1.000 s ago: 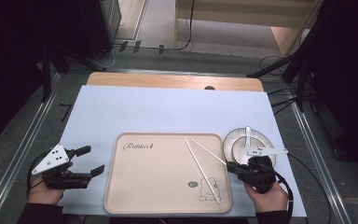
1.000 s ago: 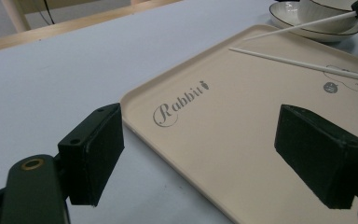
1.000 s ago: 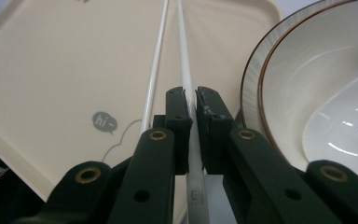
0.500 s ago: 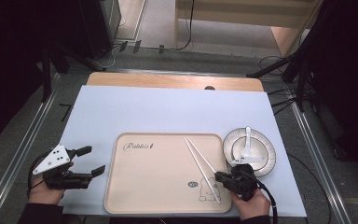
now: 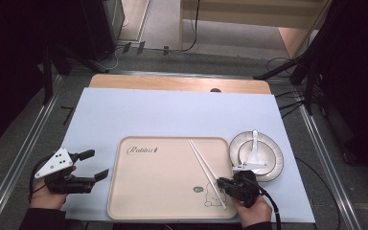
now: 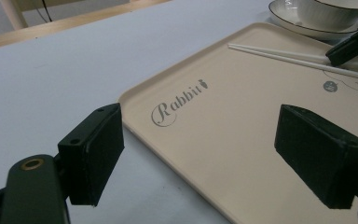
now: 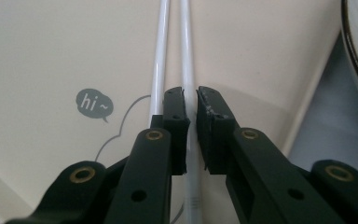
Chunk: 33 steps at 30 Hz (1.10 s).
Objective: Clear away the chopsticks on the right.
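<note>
Since a second ago the right gripper (image 5: 222, 183) has swung from the bowl's side down onto the tray (image 5: 163, 191), its fingers (image 7: 176, 112) now nearly together astride one of the two chopsticks (image 5: 206, 170), though I cannot tell whether they truly pinch it; the pair lies side by side on the tray's right part, slanting toward its near right corner, just left of the plate (image 5: 273, 167) carrying the bowl (image 5: 251, 155) and spoon (image 5: 255, 143); the left gripper (image 5: 90, 165) hovers over the worktop (image 5: 172, 115) beside the tray's left edge, fingers wide apart; to lift well, gather both sticks between the pads, close squarely and raise level.
</note>
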### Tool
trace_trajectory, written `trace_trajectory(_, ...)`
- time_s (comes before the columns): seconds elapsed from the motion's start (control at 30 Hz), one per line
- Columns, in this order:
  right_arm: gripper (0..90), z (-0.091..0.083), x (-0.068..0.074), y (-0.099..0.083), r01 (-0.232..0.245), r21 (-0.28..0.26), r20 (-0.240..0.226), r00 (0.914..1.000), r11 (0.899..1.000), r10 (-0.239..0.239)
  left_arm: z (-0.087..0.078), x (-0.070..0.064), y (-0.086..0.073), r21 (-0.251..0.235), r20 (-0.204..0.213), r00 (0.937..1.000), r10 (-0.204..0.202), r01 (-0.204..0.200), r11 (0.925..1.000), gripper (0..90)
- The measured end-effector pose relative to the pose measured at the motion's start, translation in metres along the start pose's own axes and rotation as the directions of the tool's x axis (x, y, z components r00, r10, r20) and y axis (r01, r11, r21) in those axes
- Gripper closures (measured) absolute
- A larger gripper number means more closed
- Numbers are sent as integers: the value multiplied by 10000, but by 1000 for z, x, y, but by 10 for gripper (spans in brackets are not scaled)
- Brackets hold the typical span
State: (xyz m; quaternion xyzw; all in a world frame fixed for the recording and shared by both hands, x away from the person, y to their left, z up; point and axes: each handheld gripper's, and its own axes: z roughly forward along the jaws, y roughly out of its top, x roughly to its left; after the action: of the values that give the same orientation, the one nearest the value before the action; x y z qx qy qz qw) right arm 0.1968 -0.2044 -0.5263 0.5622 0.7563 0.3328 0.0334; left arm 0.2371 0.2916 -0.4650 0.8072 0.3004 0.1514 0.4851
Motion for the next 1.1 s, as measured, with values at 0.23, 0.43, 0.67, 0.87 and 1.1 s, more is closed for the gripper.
trace_trajectory(0.23,751,-8,1,5,73,-193,68,10000,9998,-72,-2,1,-2,23,-70,10000,-51,51,10000,163)
trace_trajectory(0.43,555,-14,2,13,946,-901,-609,9931,9914,-1003,-2,1,-3,-32,-66,9999,-105,105,9999,163)
trace_trajectory(0.67,408,-16,1,29,1874,-1067,-1257,9716,9765,-2002,-5,-1,-4,-6,-56,10000,-60,60,10000,163)
trace_trajectory(0.87,365,-24,-8,38,2788,-1335,-1738,9382,9510,-2994,-4,-1,-4,22,-28,10000,-48,48,10000,163)
trace_trajectory(1.1,359,-37,-22,50,3082,-1808,-1841,9223,9340,-3400,-4,0,-4,22,-62,9999,-98,98,9999,163)
